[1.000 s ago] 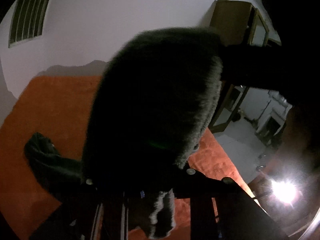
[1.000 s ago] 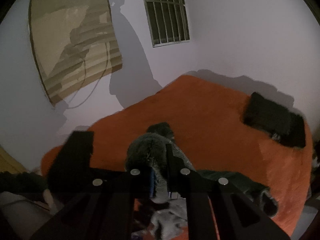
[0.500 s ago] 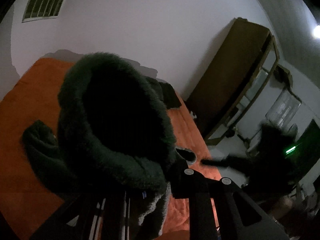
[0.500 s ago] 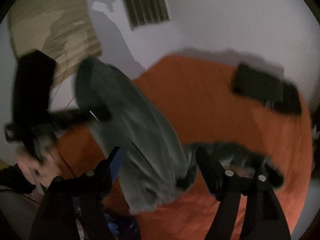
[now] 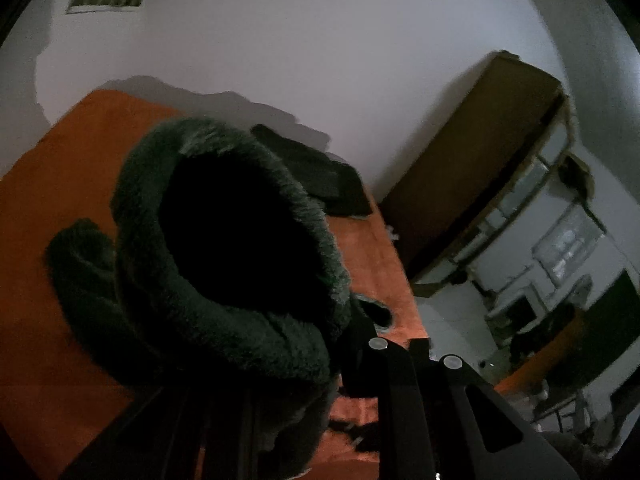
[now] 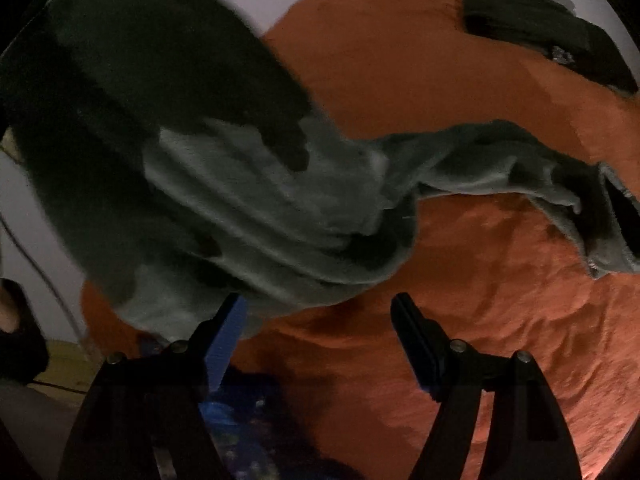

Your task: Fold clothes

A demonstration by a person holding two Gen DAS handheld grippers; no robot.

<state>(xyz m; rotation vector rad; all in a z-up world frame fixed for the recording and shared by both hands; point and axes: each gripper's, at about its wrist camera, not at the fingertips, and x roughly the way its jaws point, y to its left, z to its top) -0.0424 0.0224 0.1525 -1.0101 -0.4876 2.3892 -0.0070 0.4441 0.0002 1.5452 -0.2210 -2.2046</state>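
A fuzzy dark green garment (image 5: 224, 280) bulges up in front of my left gripper (image 5: 320, 364), which is shut on it; the left finger is buried under the fleece. In the right wrist view the same garment (image 6: 260, 200) hangs from the upper left and trails a sleeve (image 6: 500, 160) across the orange blanket (image 6: 500, 340). My right gripper (image 6: 320, 308) is open and tilted down over the blanket. The garment's lower edge lies just beyond its fingertips, and no cloth is pressed between the pads.
Folded dark clothes (image 6: 540, 28) lie at the bed's far corner, also visible as a dark stack (image 5: 320, 176) by the wall. A brown wardrobe (image 5: 472, 168) stands right of the bed. Blue items (image 6: 240, 412) sit at the near bed edge.
My right gripper opened, let go of the garment and dropped toward the blanket. The garment now hangs from the left gripper alone, whose view has swung toward the wardrobe.
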